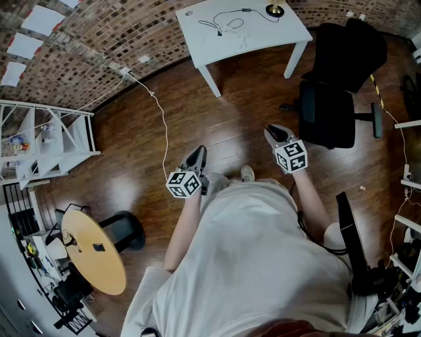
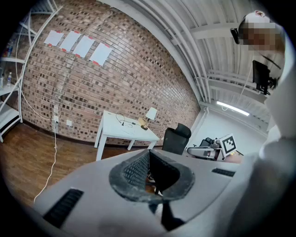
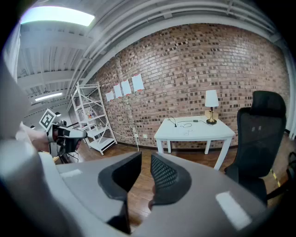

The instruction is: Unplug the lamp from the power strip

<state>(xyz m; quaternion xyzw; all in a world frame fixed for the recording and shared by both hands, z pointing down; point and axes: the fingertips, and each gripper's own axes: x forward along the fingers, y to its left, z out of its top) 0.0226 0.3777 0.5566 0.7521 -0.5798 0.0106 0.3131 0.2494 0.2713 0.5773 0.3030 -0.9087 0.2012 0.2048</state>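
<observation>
The lamp [image 3: 211, 104] with a white shade stands on the right end of a white table [image 3: 194, 133] against the brick wall; its brass base [image 1: 274, 10] shows from the head view. A dark cord [image 1: 225, 25] lies coiled on the tabletop beside it. I cannot make out a power strip. Both grippers hang in front of the person, well short of the table. My left gripper [image 1: 197, 153] has its pads [image 2: 137, 170] together on nothing. My right gripper [image 1: 273, 131] stands open by a narrow gap, with nothing between its jaws. The lamp [image 2: 150, 115] is small and far in the left gripper view.
A black office chair [image 1: 335, 99] stands right of the table. A white cable [image 1: 164, 131] runs over the wooden floor from the wall. White shelving [image 1: 46, 141] is at the left, and a round yellow table [image 1: 99, 253] at the lower left.
</observation>
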